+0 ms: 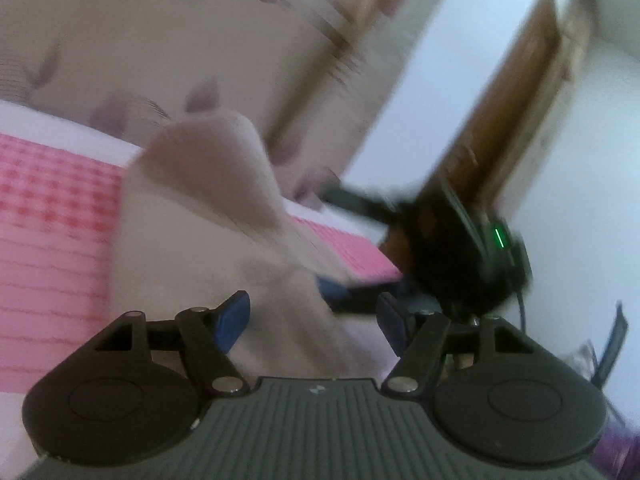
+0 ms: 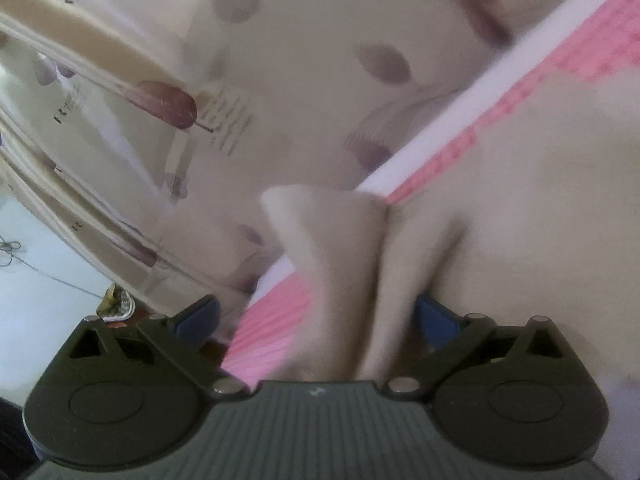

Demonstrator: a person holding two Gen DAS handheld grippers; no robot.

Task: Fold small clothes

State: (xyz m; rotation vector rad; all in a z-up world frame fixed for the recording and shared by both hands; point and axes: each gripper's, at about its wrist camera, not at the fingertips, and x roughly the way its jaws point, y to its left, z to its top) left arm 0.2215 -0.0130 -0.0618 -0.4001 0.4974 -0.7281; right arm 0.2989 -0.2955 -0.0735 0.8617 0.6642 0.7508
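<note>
Both grippers at the beige garment, frames motion-blurred.

Nearest, we see the left gripper (image 1: 316,312) with its blue pads (image 1: 234,320) spread apart; the beige garment (image 1: 208,216) lies between them, and neither pad presses on it. We see the right gripper (image 2: 316,316) likewise spread wide, a bunched fold of the garment (image 2: 360,260) standing between its pads (image 2: 198,318), not pinched. The cloth rests on a pink patterned bedcover (image 1: 48,240). Beyond it, from the left view, we note the other gripper (image 1: 460,264) with a green light. Farthest: a leaf-print curtain (image 2: 280,60) and a brown door (image 1: 516,92).
</note>
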